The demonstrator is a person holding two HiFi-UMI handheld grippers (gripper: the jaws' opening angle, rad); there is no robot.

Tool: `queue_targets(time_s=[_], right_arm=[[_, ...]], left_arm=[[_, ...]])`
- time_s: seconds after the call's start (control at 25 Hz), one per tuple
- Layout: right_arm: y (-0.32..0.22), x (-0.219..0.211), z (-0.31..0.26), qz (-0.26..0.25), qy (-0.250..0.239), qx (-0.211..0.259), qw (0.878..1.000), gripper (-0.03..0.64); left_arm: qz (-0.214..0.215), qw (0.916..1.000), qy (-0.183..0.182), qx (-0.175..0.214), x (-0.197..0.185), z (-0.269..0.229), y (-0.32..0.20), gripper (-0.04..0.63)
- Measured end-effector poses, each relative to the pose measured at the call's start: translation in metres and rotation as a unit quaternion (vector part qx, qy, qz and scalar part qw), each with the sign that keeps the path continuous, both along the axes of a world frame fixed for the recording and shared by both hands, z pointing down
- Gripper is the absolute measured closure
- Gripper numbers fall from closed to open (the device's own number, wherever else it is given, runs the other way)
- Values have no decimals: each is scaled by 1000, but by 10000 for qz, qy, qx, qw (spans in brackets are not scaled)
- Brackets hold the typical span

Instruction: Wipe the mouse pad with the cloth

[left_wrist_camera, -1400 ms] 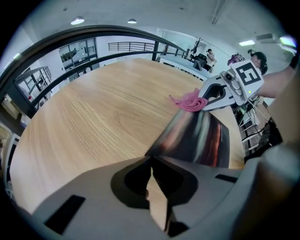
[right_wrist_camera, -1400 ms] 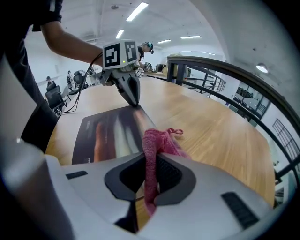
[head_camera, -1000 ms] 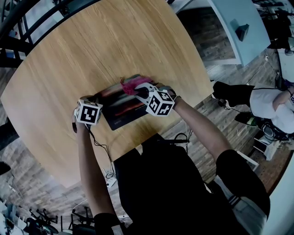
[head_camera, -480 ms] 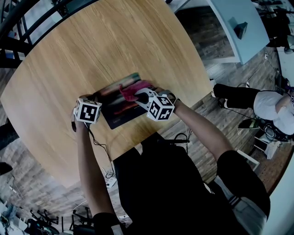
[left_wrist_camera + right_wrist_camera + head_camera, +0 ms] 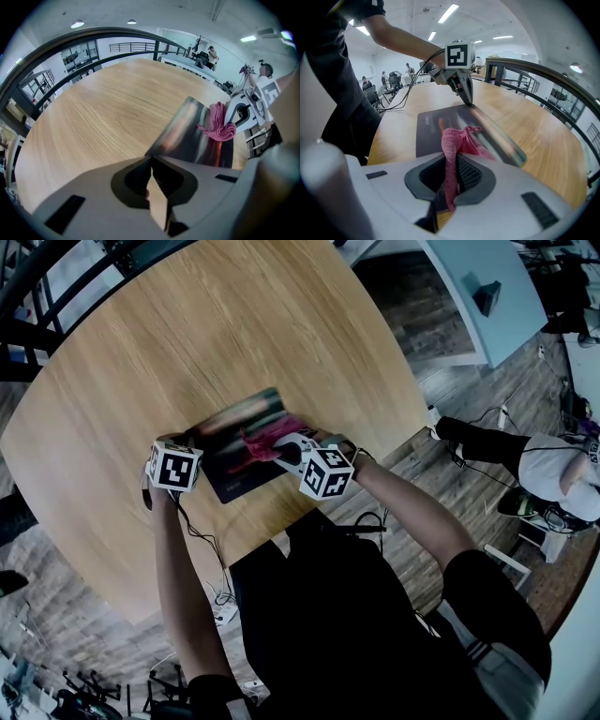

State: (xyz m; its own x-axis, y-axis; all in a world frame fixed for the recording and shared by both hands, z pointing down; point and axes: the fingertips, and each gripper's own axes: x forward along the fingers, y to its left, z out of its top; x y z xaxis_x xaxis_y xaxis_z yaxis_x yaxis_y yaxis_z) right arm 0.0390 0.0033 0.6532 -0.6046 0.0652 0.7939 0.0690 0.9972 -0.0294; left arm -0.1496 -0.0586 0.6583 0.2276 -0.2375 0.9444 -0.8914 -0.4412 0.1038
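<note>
A dark mouse pad (image 5: 232, 480) with a coloured print lies flat on the round wooden table (image 5: 234, 324). My right gripper (image 5: 281, 451) is shut on a pink cloth (image 5: 255, 444), and the cloth's loose end trails on the pad's middle. The right gripper view shows the cloth (image 5: 457, 143) pinched between the jaws above the pad (image 5: 431, 136). My left gripper (image 5: 194, 440) is shut, its tips pressed on the pad's left corner (image 5: 151, 158). That gripper (image 5: 468, 99) also shows at the pad's far corner in the right gripper view. From the left gripper view, the cloth (image 5: 218, 124) lies on the pad (image 5: 187, 131).
The table's near edge (image 5: 281, 531) runs just below the pad. A black cable (image 5: 202, 540) hangs from the left gripper over that edge. A dark railing (image 5: 93, 35) curves round the table's far side. A person (image 5: 553, 465) sits on the floor level at right.
My right gripper has dragged the pink cloth from the pad's far edge toward me, across the pad's middle. The left gripper has stayed at the pad's corner.
</note>
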Motion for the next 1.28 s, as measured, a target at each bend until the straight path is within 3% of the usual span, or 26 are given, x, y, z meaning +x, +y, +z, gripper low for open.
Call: queue_targets(time_s=[0.56, 1.0, 1.28], right_arm=[[24, 10, -2, 132, -10, -73, 9999, 563], [39, 14, 2, 789, -116, -94, 9968, 563], [49, 17, 2, 1229, -166, -198, 9921, 563]], left_arm=[[-65, 9997, -192, -110, 0, -1, 1, 569], [164, 9994, -292, -87, -1, 2, 1, 569], [86, 9995, -270, 110, -1, 4, 0, 569]])
